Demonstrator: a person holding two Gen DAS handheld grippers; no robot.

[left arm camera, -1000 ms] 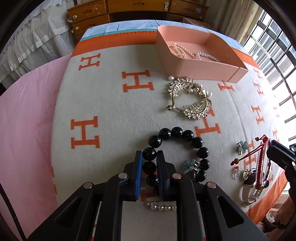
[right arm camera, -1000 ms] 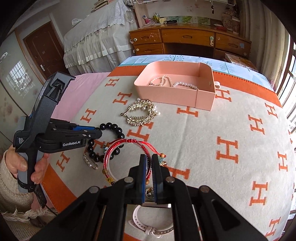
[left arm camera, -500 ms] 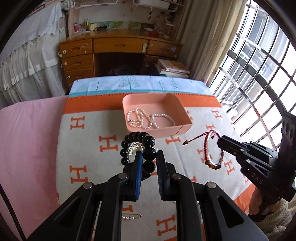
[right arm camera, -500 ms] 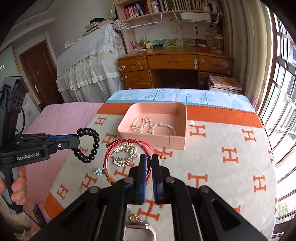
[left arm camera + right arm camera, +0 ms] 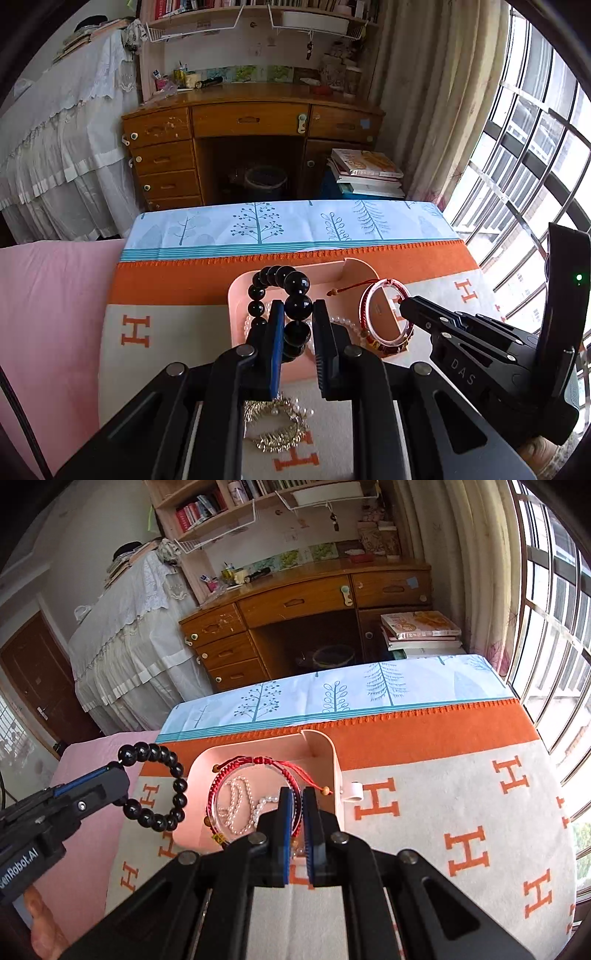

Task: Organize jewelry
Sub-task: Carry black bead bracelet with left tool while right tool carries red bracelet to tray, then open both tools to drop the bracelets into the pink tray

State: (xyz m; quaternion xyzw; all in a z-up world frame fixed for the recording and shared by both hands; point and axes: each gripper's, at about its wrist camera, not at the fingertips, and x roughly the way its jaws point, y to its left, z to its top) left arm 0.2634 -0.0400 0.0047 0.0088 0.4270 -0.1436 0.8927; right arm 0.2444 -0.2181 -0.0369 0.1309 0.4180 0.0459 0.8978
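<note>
My left gripper (image 5: 298, 308) is shut on a black bead bracelet (image 5: 297, 306) and holds it over the near left part of the pink tray (image 5: 236, 291). It also shows in the right wrist view (image 5: 159, 786), just left of the tray. My right gripper (image 5: 298, 797) is shut on a red cord bracelet (image 5: 251, 762) and holds it above the tray (image 5: 332, 760); it also shows in the left wrist view (image 5: 384, 317). A pearl necklace (image 5: 236, 805) lies inside the tray.
A gold leaf hair comb (image 5: 277, 424) lies on the cream and orange H-pattern blanket (image 5: 461, 805) near the tray's front. Beyond the bed stand a wooden desk (image 5: 251, 140), a stack of books (image 5: 365, 173) and a window (image 5: 535, 155) at right.
Both grippers rose from the blanket with their bracelets and moved forward to the pink tray. The tray now lies directly under both bracelets.
</note>
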